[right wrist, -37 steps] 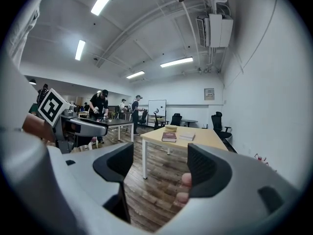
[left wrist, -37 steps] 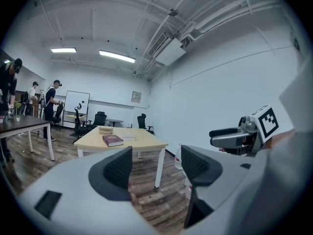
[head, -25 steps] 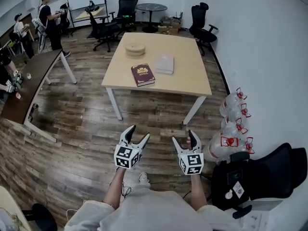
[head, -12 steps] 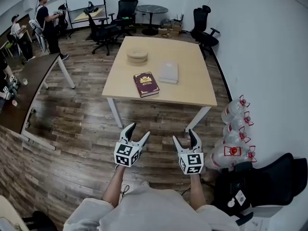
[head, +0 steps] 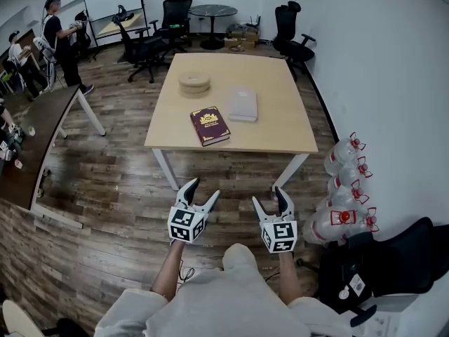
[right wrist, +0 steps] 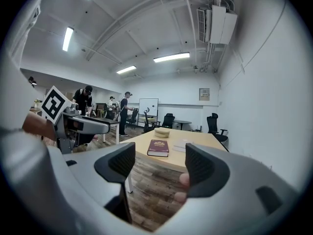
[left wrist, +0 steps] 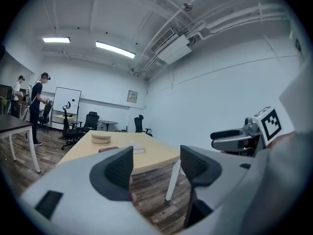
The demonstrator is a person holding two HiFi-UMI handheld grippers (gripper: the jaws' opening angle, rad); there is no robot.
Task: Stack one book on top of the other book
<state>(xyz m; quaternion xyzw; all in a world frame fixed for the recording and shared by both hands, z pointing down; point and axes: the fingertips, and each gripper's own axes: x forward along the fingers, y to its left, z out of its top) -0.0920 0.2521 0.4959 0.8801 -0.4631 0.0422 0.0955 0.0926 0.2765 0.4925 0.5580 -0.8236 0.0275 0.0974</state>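
A dark red book (head: 209,125) with a gold emblem lies near the front of the light wooden table (head: 280,128). Just behind it and to its right is a pale grey book (head: 243,104). Both grippers hang over the wooden floor, well short of the table. My left gripper (head: 203,189) is open and holds nothing, and so is my right gripper (head: 269,196). In the left gripper view the left gripper (left wrist: 156,165) points at the table, where the red book (left wrist: 108,150) and the grey book (left wrist: 135,150) lie. In the right gripper view the red book (right wrist: 158,147) shows between the open jaws of the right gripper (right wrist: 160,165).
A stack of round wooden discs (head: 194,83) sits further back on the table. Water jugs (head: 344,188) and a black chair (head: 393,258) stand at the right wall. A dark desk (head: 42,139) is at the left, with people (head: 59,34) and office chairs (head: 151,44) behind it.
The person has walked toward the table, which now sits a little nearer and lower in the head view. Both grippers keep the same open pose. A knee now shows between the arms.
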